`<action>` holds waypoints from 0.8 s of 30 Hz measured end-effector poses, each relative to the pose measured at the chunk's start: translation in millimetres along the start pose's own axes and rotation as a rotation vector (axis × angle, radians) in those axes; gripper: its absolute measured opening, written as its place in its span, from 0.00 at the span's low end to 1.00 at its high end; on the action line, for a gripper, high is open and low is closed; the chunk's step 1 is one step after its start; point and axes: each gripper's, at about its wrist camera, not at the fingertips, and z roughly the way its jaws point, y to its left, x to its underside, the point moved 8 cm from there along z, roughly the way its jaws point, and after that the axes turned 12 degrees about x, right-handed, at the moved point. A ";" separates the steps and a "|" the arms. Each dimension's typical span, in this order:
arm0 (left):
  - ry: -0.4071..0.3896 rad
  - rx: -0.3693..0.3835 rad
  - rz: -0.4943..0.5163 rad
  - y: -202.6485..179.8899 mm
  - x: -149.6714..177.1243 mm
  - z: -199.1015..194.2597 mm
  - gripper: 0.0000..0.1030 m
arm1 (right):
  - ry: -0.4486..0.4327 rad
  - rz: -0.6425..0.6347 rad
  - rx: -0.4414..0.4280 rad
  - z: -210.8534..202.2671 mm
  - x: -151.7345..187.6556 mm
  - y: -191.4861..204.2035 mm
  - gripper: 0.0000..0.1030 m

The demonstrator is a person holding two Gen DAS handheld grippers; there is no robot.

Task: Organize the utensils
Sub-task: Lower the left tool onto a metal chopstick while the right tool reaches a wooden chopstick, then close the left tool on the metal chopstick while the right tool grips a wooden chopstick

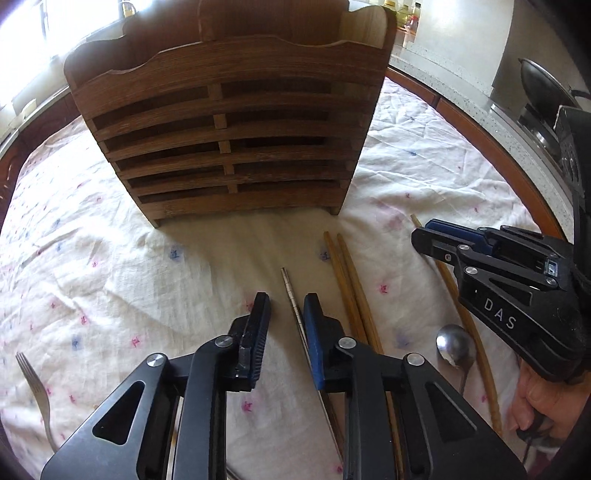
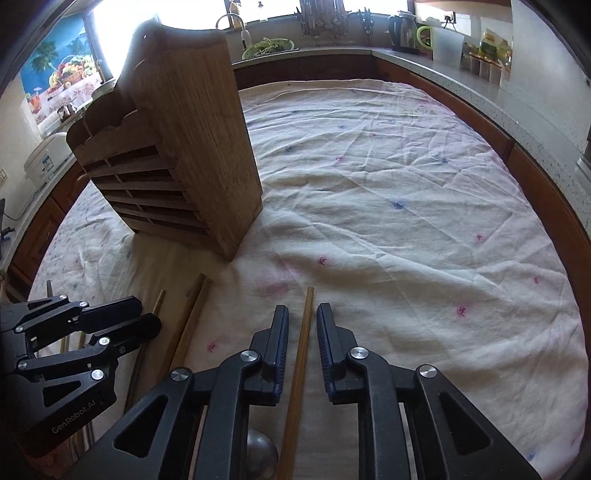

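A slatted wooden utensil holder (image 1: 221,122) stands upright on the cloth, also in the right wrist view (image 2: 192,147). My left gripper (image 1: 286,317) points down at a thin metal chopstick (image 1: 290,291) that lies between its fingers, close to the right pad, with a gap on the left. My right gripper (image 2: 303,332) straddles a wooden chopstick (image 2: 308,306), with small gaps on both sides. Two more wooden chopsticks (image 1: 343,266) lie side by side between the grippers. A steel spoon (image 1: 454,347) and a fork (image 1: 31,373) rest on the cloth.
A wrinkled white tablecloth (image 2: 406,192) with small pink and blue marks covers the round table. A speckled counter (image 2: 517,96) wraps around behind it, with a kettle (image 2: 404,33) and jars. A dark wok (image 1: 543,85) sits at the right. A hand (image 1: 539,402) holds the right gripper.
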 end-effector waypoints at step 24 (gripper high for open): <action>-0.300 0.212 -0.082 9.3 14.7 -164.6 0.04 | -0.238 0.097 -0.170 -139.9 -18.5 -5.1 0.05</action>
